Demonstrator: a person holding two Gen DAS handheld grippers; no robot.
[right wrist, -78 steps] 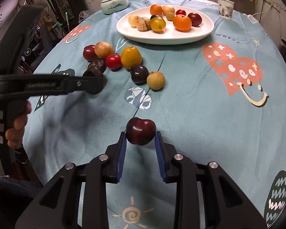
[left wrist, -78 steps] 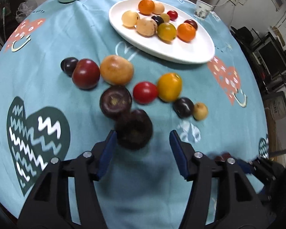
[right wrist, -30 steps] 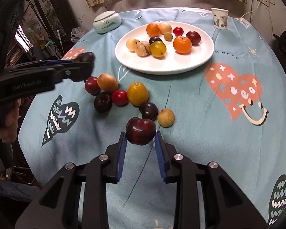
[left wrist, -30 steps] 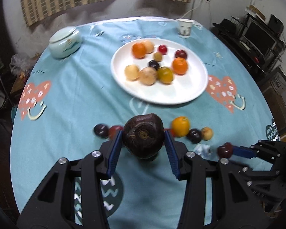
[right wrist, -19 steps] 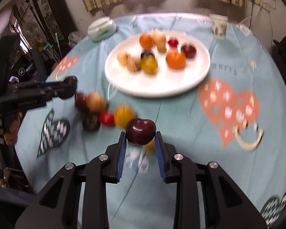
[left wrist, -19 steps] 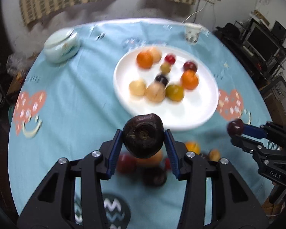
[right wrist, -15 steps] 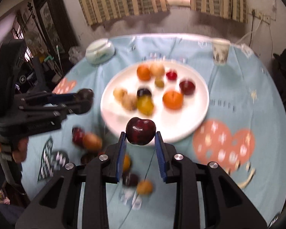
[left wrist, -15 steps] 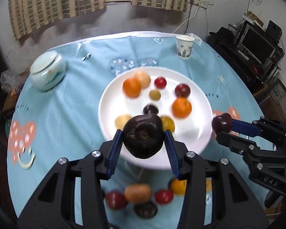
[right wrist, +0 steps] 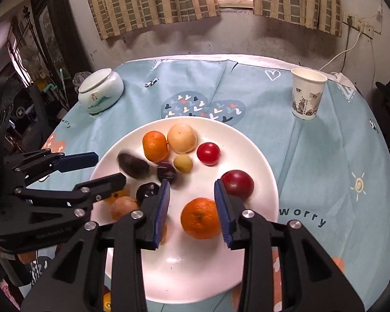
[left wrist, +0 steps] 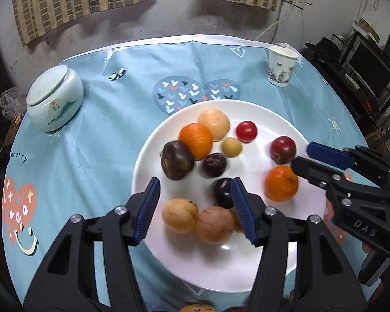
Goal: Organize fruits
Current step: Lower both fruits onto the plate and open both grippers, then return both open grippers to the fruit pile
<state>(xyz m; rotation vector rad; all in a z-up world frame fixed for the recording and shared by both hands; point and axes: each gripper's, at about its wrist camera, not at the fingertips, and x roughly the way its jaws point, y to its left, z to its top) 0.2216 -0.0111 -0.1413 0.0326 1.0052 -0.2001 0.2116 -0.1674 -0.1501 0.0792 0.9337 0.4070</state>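
1. A round table covered by a light blue cloth printed with hearts (left wrist: 96, 140) carries a large white oval plate (left wrist: 286, 267) near its middle.
2. Many fruits lie on the plate: a dark brown-purple round fruit with a stem scar (left wrist: 177, 160) at the left edge, touching a bright orange (left wrist: 196, 140); behind the orange sits a pale peach-coloured round fruit (left wrist: 213, 124).
3. Also on the plate are a small red tomato-like fruit (left wrist: 246, 131), a small yellow-green fruit (left wrist: 231, 147), two dark purple plums (left wrist: 215, 164), a deep red plum (left wrist: 283, 150) near the right edge, and a second orange (left wrist: 281, 183) just in front of it.
4. Two tan, rough-skinned fruits (left wrist: 180, 215) touch each other on the plate's near side.
5. A pale green lidded ceramic jar (left wrist: 54, 98) stands near the table's far left edge, well apart from the plate; a patterned white paper cup (right wrist: 307, 96) stands near the far right edge.
6. The left gripper (left wrist: 195, 208) hangs over the near left part of the plate, its blue-padded jaws wide apart and holding nothing, the tan fruits below the gap.
7. The right gripper (right wrist: 192, 209) hangs over the plate's right side, jaws likewise spread and empty, the second orange below them and the deep red plum just beyond the right fingertip.
8. A few more fruits show at the near table edge, mostly hidden by the grippers.
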